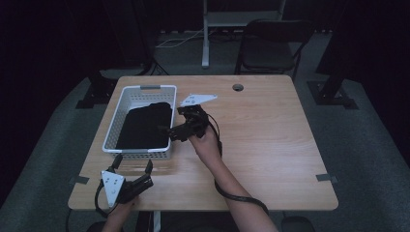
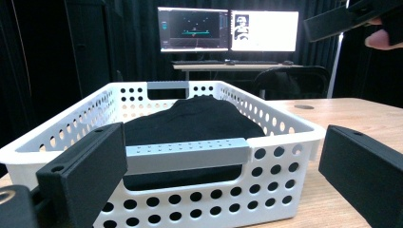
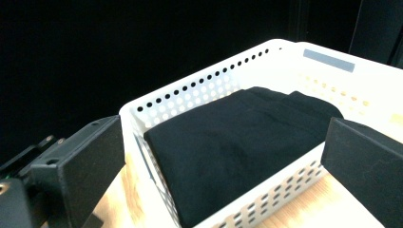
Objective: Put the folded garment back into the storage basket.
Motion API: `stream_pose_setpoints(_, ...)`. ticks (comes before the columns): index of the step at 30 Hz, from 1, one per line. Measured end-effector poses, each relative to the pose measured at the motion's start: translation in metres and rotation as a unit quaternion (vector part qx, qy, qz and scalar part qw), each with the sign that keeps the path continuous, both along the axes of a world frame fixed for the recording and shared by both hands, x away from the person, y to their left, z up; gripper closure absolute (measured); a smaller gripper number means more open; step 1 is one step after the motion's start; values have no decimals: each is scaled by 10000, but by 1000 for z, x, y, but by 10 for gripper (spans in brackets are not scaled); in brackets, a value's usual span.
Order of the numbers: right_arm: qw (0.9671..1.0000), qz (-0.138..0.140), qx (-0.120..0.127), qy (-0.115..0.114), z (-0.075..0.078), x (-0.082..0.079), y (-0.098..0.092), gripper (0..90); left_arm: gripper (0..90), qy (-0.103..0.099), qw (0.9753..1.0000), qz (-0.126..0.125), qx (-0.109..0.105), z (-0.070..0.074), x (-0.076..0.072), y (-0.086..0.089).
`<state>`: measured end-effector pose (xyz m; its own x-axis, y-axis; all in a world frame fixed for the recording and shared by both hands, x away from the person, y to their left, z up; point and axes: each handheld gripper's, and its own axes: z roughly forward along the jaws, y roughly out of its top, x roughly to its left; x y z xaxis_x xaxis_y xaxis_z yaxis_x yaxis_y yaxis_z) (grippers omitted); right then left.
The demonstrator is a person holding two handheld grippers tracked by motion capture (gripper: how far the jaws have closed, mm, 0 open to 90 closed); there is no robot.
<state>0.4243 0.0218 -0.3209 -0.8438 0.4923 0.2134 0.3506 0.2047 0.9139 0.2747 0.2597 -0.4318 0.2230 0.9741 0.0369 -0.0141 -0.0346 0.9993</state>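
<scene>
A white perforated basket stands on the left half of the wooden table, and a folded black cloth lies inside it. My right gripper hovers at the basket's right rim with its jaws open, pointing over the cloth. My left gripper rests open near the table's front edge, just in front of the basket's near wall. From the left gripper view, the grey handle strip sits between my jaws and the right gripper hangs at top right. Neither gripper holds anything.
The bare tabletop stretches to the right of the basket, with a cable hole near the far edge. A folding chair and a desk leg stand beyond the table. Two lit monitors stand on a far desk.
</scene>
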Motion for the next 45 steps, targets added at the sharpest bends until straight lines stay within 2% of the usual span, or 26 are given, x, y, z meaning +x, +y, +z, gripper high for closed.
stream_pose_setpoints(8,9996,-210,-140,-102,0,-9,-18,9,34,0,10000,-1,-1,0,0,0)
stream_pose_setpoints(16,9987,-414,-225,-196,3,-20,-45,9,34,5,10000,-3,6,0,0,0)
stream_pose_setpoints(23,9977,-594,-272,-154,4,-28,-68,9,34,5,10000,-3,6,0,0,0)
stream_pose_setpoints(29,9967,-683,-379,-215,6,-37,-82,9,34,10,10000,0,7,0,0,0)
stream_pose_setpoints(30,9960,-766,-381,-262,6,-39,-85,9,34,10,10000,-1,11,0,0,0)
stream_pose_setpoints(33,9961,-782,-310,-283,7,-44,-94,9,34,8,10000,0,6,0,0,0)
stream_pose_setpoints(41,9948,-949,-302,-230,3,-52,-119,9,34,9,10000,0,9,0,0,0)
stream_pose_setpoints(45,9926,-1158,-274,-237,1,-57,-135,9,34,12,10000,0,15,0,0,0)
